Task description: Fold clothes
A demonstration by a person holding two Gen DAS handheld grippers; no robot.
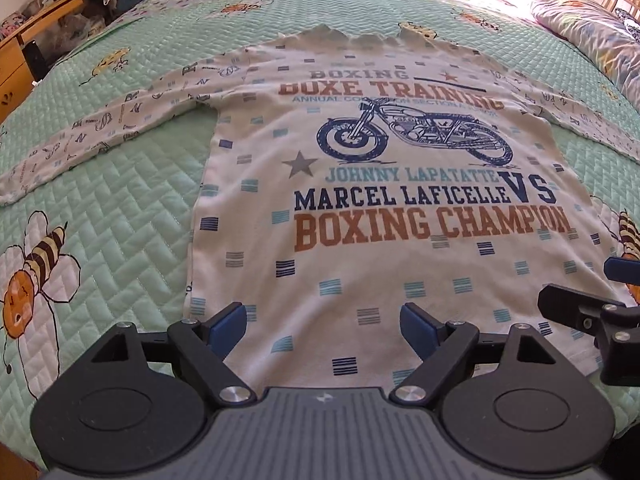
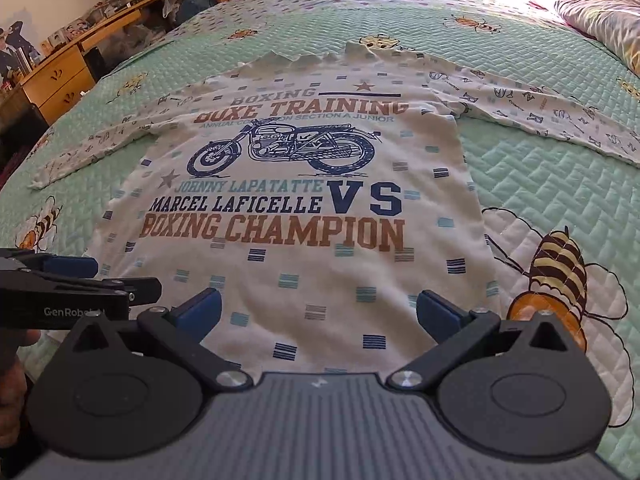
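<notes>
A white long-sleeved shirt (image 1: pixel 360 264) with a motorbike print and "BOXING CHAMPION" lettering lies flat and face up on the bed, hem nearest me. Its patterned sleeves (image 1: pixel 80 140) (image 2: pixel 540 116) stretch out to either side. My left gripper (image 1: pixel 323 318) hovers open over the left part of the hem, nothing between its blue pads. Over the right part of the hem of the same shirt (image 2: pixel 304 276), my right gripper (image 2: pixel 319 306) is open too. Each gripper shows in the other's view: the right one (image 1: pixel 574 284) at the right edge, the left one (image 2: pixel 128 276) at the left edge.
A mint-green quilted bedspread (image 1: pixel 120 220) with bee pictures covers the bed. A rumpled duvet or pillow (image 1: pixel 592 20) lies at the far right by a wooden headboard. A wooden desk with drawers (image 2: pixel 60 80) and cluttered shelves stand beyond the bed's left side. A hand (image 2: pixel 12 392) shows at lower left.
</notes>
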